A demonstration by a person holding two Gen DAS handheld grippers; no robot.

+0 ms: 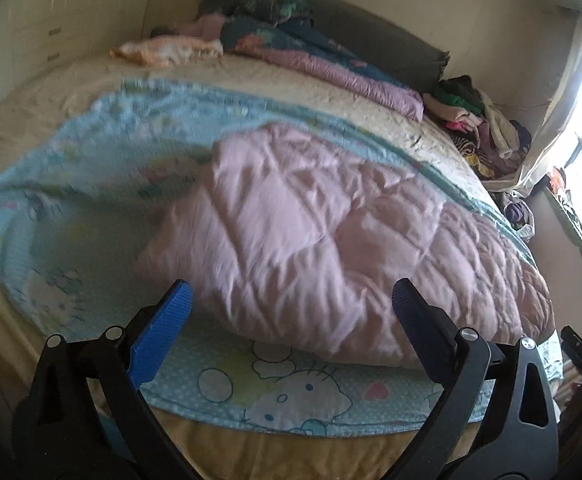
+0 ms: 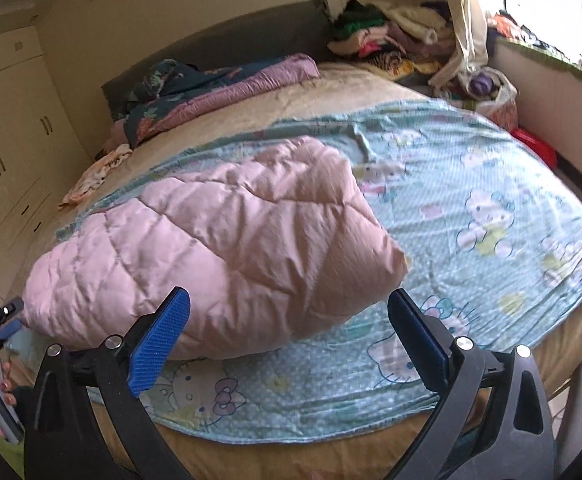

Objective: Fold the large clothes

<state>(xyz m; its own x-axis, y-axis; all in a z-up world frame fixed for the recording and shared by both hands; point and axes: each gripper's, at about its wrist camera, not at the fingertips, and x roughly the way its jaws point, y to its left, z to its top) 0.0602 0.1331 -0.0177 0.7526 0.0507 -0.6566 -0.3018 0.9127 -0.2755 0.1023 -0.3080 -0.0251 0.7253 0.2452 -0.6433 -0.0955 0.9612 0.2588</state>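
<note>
Both grippers stand spread wide with nothing between their blue pads: the left gripper (image 1: 291, 300) and the right gripper (image 2: 289, 308) each hover just short of the near edge of the pink quilted garment (image 1: 331, 232), touching no cloth. That garment lies in a thick, puffy bundle on the blue cartoon sheet (image 2: 471, 208), near the front edge of the bed (image 1: 251, 456), and it looks already doubled over on itself at least once. From the right wrist view its far corner sits free on the sheet, while the bulk bulges toward the left gripper's side.

My judgement is that the step in hand is to let go after a fold and line up the next grip. To do it well, each gripper should go for a true corner or a hem, not the fat middle, since slippery padded cloth will bunch and slide out of a shallow pinch. The two should take hold at matching points on opposite sides, lift together, and carry the edge across evenly so the layers stack square. Pads should close on the garment alone and leave the sheet below untouched. Pressing the trapped air out before the next fold would keep the bundle from springing open.
</note>
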